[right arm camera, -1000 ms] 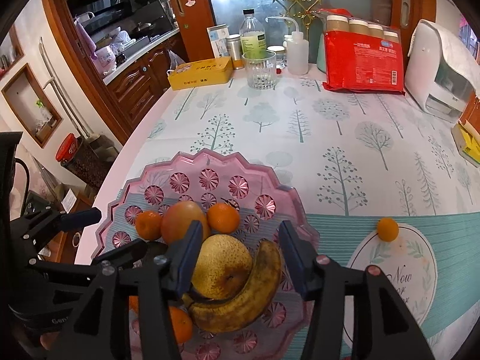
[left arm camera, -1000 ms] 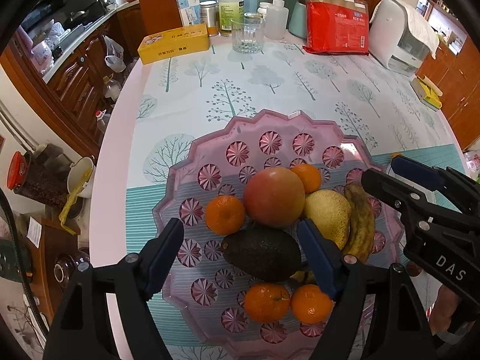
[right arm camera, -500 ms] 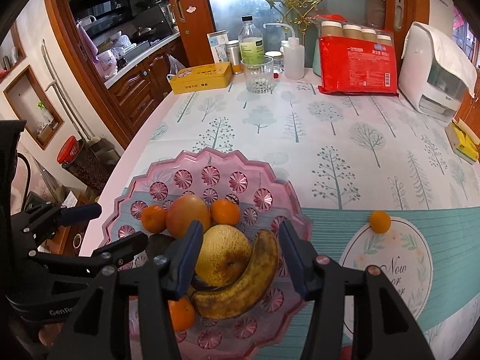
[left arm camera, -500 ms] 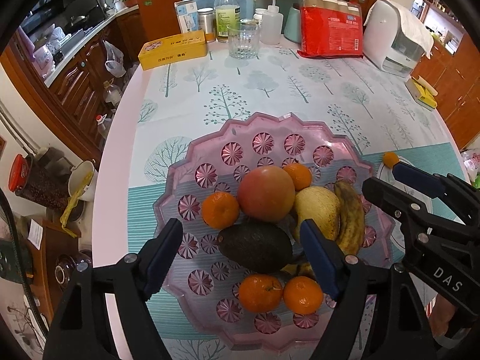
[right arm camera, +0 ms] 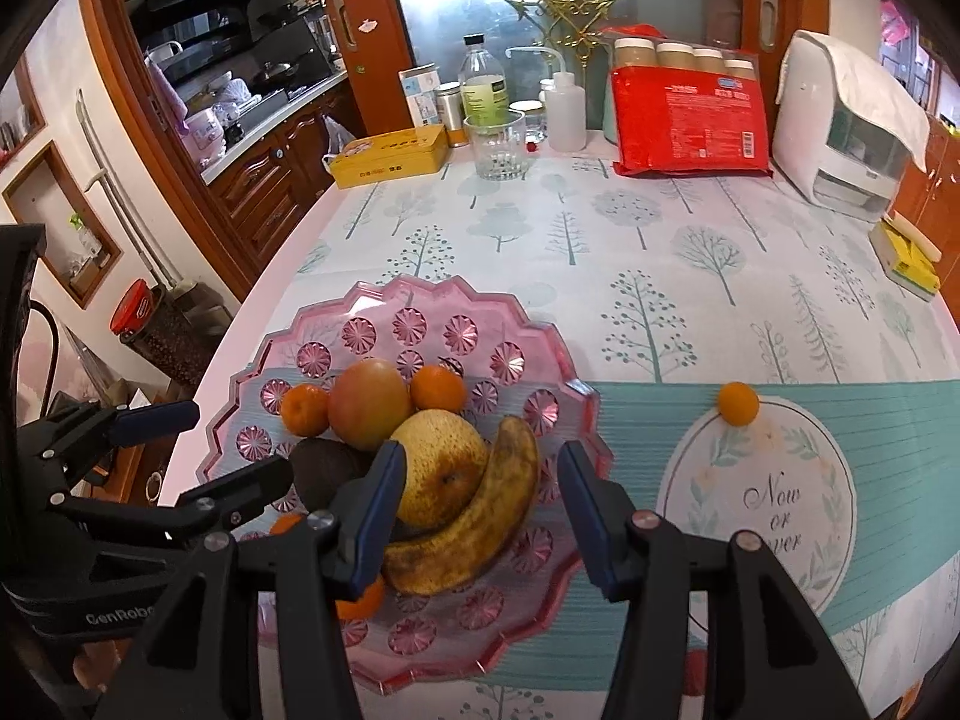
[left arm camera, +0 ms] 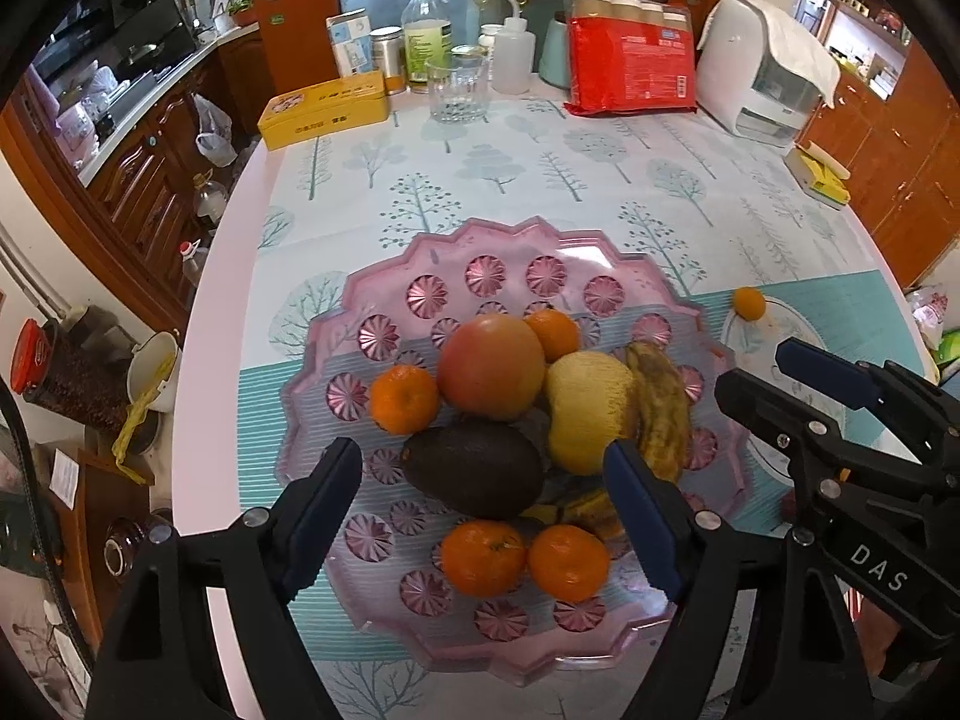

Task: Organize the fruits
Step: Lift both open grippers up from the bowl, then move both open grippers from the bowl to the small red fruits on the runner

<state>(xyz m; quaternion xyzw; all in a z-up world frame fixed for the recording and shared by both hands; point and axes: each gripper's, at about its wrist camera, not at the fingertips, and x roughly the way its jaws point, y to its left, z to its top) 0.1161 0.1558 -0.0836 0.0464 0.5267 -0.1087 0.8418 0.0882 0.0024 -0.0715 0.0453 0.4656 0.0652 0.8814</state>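
One small orange (right arm camera: 738,402) lies loose on the tablecloth (right arm camera: 660,252), well apart from the pink fruit tray (left arm camera: 384,276). Left gripper (left arm camera: 480,498) hangs above the avocado (left arm camera: 474,468), jaws opening, empty. Right gripper (right arm camera: 480,510) parted, grasping nothing, probably freed to fetch it.

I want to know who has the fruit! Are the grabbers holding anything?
No. The left gripper is opening above the avocado; the right gripper hangs empty.

Table (left arm camera: 222,312): we see a round top with a tree-print cloth (left arm camera: 600,180).
On it: pink fruit tray (left arm camera: 516,252), loose tangerine (left arm camera: 749,303), yellow tin (left arm camera: 324,108), glass (left arm camera: 456,87), red package (left arm camera: 630,72).
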